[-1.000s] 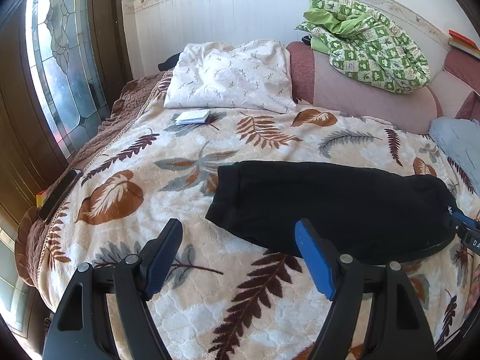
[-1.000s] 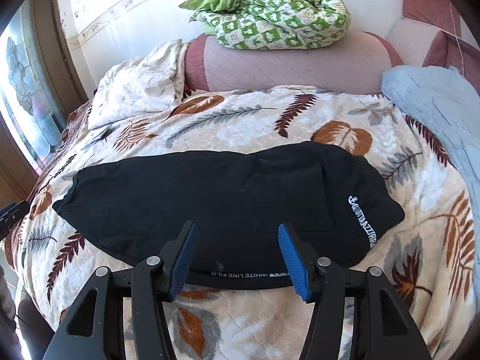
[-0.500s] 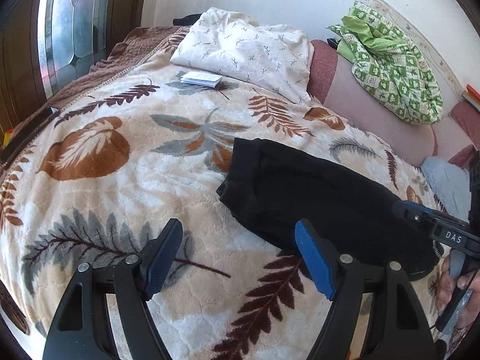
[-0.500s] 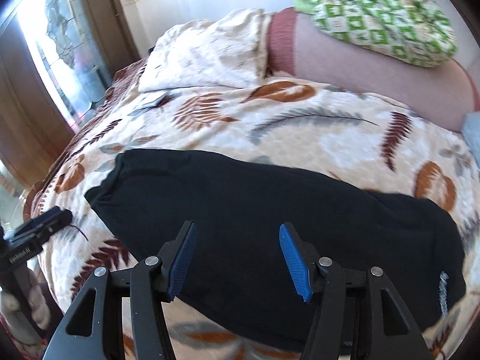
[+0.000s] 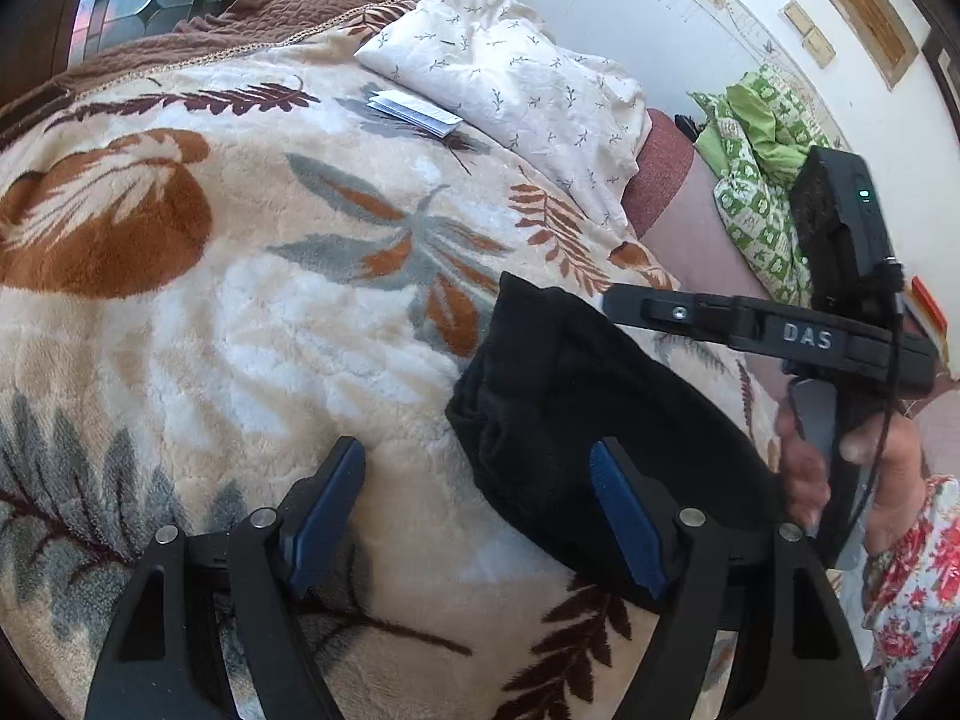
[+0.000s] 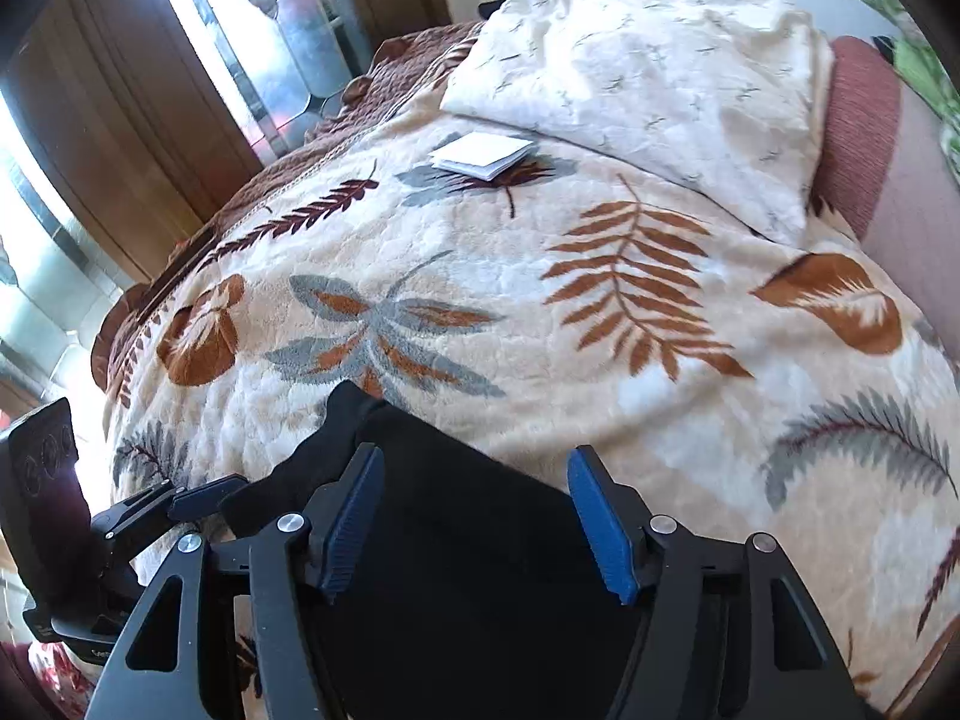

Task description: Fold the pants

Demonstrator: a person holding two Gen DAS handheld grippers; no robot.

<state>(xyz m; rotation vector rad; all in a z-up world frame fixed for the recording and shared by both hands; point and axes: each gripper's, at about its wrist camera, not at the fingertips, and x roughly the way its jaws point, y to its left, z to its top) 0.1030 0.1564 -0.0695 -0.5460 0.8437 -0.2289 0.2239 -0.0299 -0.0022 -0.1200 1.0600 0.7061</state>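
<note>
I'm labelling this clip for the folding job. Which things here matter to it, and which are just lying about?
Part of the job:
black pants
left gripper, open
right gripper, open, jaws just widened, above the pants

Just lying about:
pillow
folded white paper
green checked quilt
leaf-patterned blanket underneath

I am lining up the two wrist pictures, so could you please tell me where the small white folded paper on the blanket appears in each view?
Left wrist: the white folded paper lies in the upper middle, just left of the white pillow.
Right wrist: the same paper sits at upper centre, below and left of the pillow's corner.
Shared landmark: the leg end of the black pants, low in both views.
</note>
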